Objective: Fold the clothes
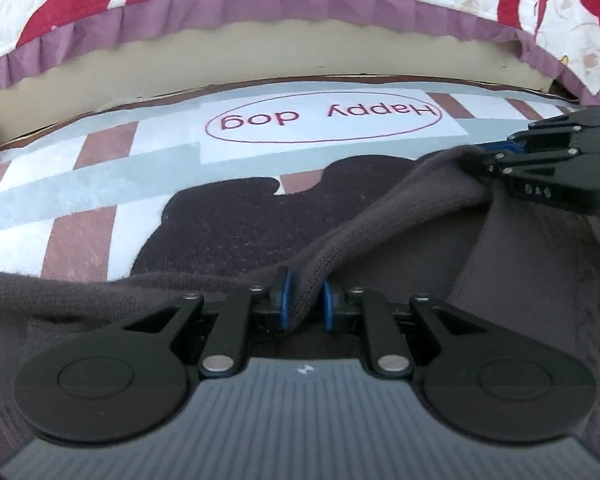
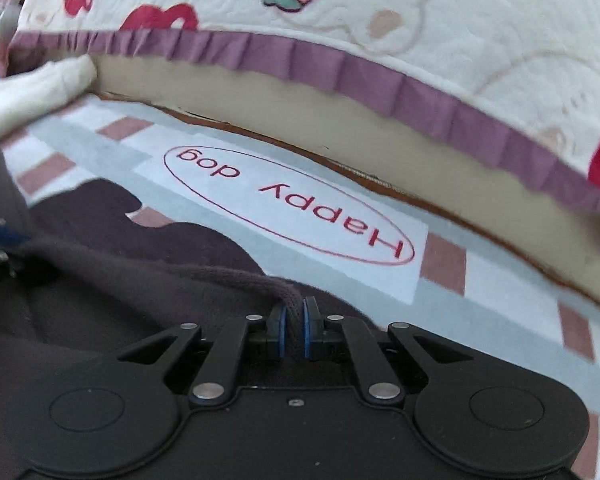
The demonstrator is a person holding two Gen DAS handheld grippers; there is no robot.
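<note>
Both grippers, left gripper (image 1: pixel 307 304) and right gripper (image 2: pixel 295 330), pinch the soft, limp sweater (image 1: pixel 380 224) along its ribbed hem.

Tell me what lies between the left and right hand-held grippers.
A raised edge of the dark grey knit garment spans from the left hand-held gripper to the right hand-held gripper, each shut on it. The left wrist view shows it best.

A checked rug (image 1: pixel 100 184) in pale blue, white and dusty pink carries an oval "Happy dog" label (image 1: pixel 324 123) (seen upside down). Behind it hangs a quilted cream bedspread (image 2: pixel 440 28) with a purple ruffle (image 1: pixel 260 8).
</note>
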